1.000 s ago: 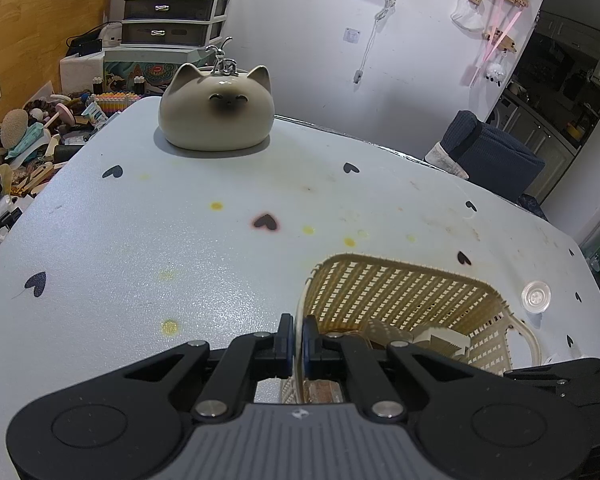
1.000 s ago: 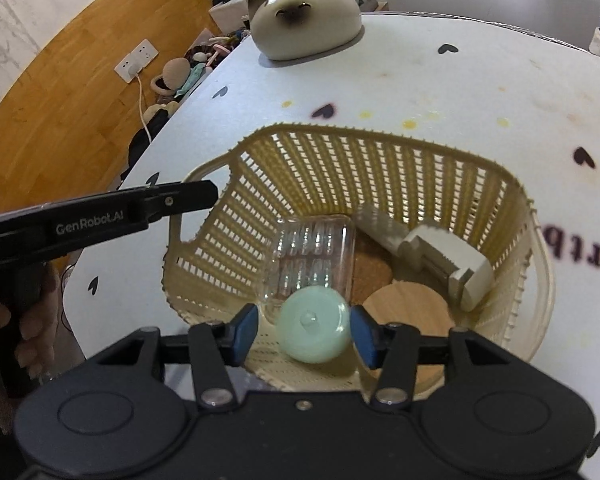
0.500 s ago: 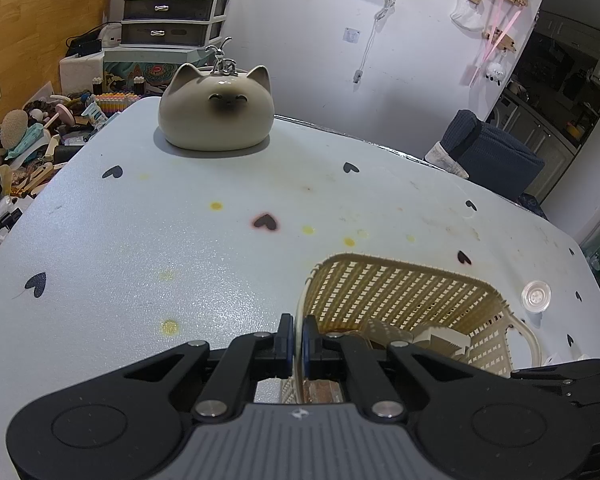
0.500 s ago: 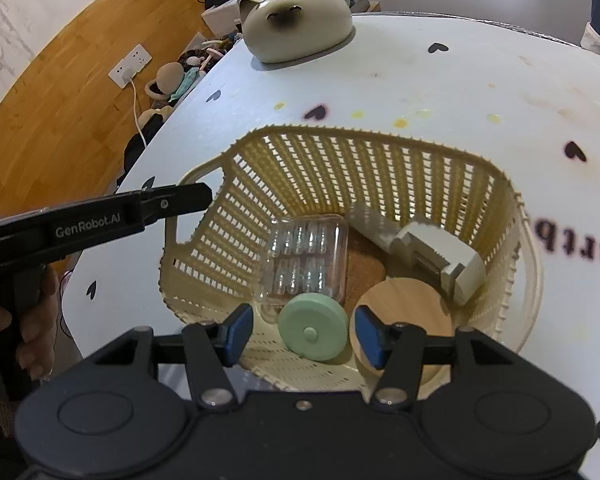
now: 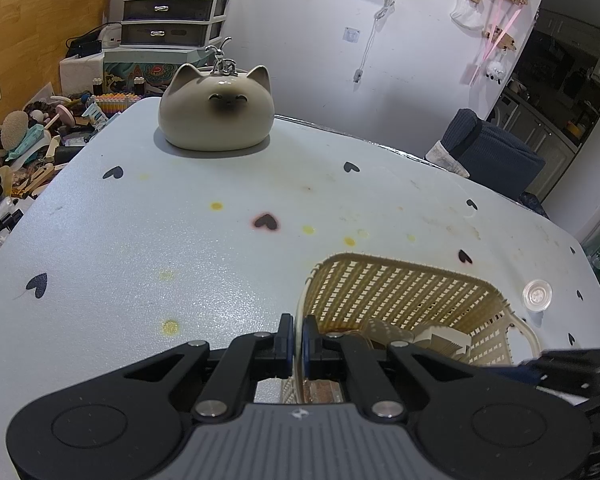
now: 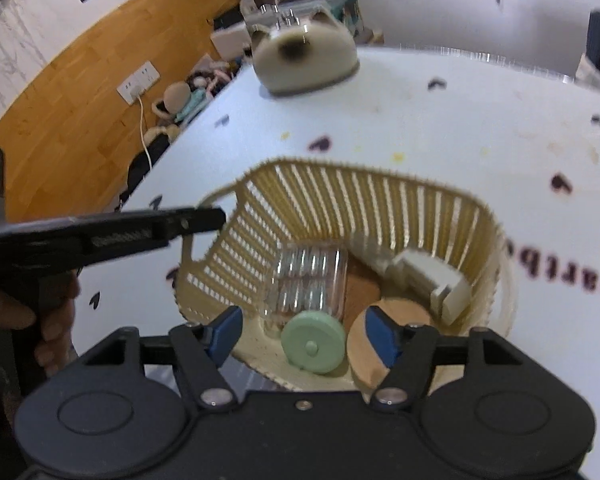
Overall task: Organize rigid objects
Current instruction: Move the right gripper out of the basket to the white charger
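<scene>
A cream plastic basket (image 5: 404, 292) sits on the white table. My left gripper (image 5: 297, 340) is shut on the basket's left rim; in the right wrist view the basket (image 6: 380, 204) shows with the left gripper (image 6: 208, 218) at that rim. Inside lie a clear jar (image 6: 310, 280) with a mint-green lid (image 6: 313, 341), a round wooden lid (image 6: 396, 320), a cork disc (image 6: 362, 286) and a white block-shaped object (image 6: 432, 276). My right gripper (image 6: 304, 334) is open, above the basket's near edge, its blue pads either side of the green lid and clear of it.
A ceramic cat-shaped pot (image 5: 216, 114) stands at the table's far left. A small clear round lid (image 5: 537, 295) lies on the table right of the basket. Clutter and a drawer unit (image 5: 176, 4) lie beyond the table's left edge. A dark chair (image 5: 496, 156) stands at the far right.
The right gripper has pulled back and up from the basket and opened wider, leaving the green-lidded jar lying in the basket. The left gripper stays clamped on the rim.
</scene>
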Demonstrator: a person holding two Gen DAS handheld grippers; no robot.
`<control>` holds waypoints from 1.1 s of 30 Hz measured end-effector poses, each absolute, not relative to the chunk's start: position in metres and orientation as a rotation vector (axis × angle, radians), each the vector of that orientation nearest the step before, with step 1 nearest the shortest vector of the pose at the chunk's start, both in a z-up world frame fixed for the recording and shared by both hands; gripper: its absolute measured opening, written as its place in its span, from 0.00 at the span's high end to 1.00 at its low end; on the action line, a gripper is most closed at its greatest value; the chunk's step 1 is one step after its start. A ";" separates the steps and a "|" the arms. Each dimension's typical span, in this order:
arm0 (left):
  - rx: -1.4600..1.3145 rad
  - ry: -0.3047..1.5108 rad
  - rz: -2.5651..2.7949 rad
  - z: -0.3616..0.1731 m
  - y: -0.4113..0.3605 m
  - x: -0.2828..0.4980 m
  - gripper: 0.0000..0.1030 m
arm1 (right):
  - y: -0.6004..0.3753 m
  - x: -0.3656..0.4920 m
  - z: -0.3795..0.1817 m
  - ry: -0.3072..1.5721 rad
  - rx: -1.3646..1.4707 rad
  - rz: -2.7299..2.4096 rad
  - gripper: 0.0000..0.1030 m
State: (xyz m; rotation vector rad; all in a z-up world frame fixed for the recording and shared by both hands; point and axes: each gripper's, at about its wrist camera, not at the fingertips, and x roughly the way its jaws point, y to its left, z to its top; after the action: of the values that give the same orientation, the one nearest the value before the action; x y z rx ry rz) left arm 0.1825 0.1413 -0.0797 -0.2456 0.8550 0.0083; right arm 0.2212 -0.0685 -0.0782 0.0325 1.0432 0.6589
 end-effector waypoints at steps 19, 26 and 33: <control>-0.245 0.855 0.009 -0.079 0.141 0.182 0.96 | -0.163 0.211 -0.029 0.737 0.182 0.374 0.00; -0.244 0.855 0.009 -0.079 0.141 0.182 0.96 | -0.211 0.205 -0.063 0.763 0.206 0.157 0.00; -0.244 0.856 0.009 -0.079 0.141 0.182 0.96 | -0.248 0.196 -0.119 0.870 0.276 0.057 0.00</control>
State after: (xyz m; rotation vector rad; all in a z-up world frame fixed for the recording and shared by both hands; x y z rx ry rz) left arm 0.1823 0.1409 -0.0793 -0.2441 0.8557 0.0090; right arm 0.1957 -0.2480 -0.1194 0.2755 0.8699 0.0569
